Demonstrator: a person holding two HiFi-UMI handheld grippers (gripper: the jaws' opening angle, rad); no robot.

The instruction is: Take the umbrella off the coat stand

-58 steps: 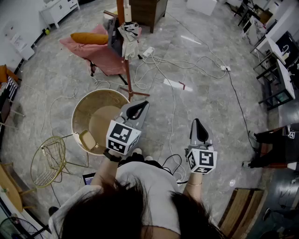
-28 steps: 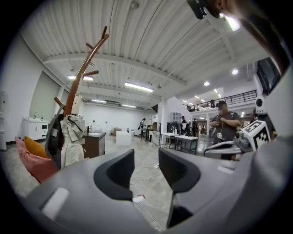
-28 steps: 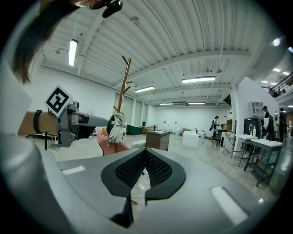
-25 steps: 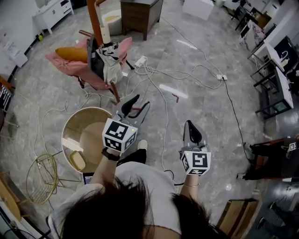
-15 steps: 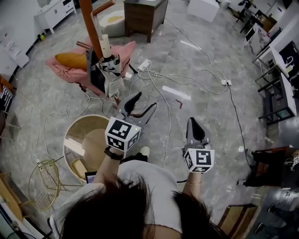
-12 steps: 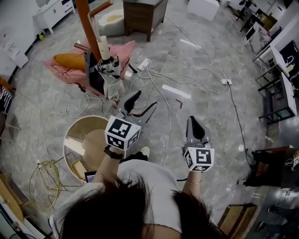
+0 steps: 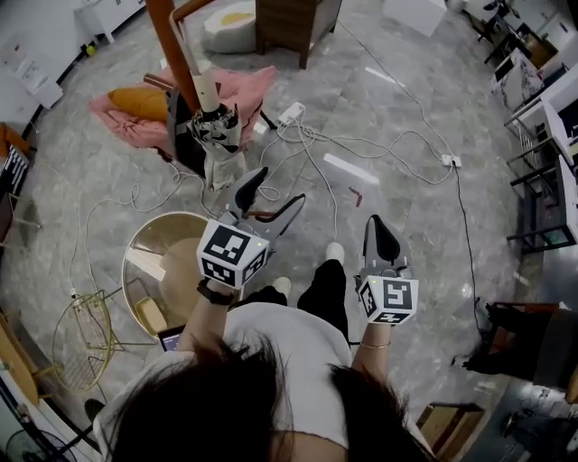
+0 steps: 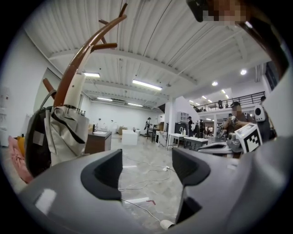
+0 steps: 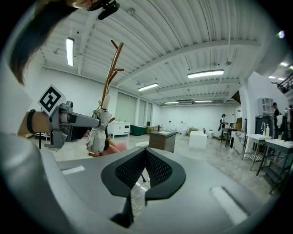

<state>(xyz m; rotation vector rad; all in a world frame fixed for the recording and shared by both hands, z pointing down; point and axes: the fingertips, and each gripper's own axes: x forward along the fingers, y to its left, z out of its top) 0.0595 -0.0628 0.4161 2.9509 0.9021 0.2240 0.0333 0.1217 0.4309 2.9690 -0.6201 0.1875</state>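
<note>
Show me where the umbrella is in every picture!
Head view: umbrella, upper left.
Left gripper view: umbrella, far left, mid-height.
Right gripper view: umbrella, left of centre, mid-height.
Shared landmark: the brown coat stand it hangs on.

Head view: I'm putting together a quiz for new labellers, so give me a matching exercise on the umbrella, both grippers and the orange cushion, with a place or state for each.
Things:
1. umbrella
2. left gripper
3. right gripper
4. orange cushion

Places or states:
A. jaws together
B. lying on the pink seat
C. folded, on the coat stand
D. jaws apart, nothing between them

Pairs: 1-C, 2-D, 3-A, 4-B.

Note: the left gripper's jaws are opening at this moment, with only floor and cables seen between them.
</note>
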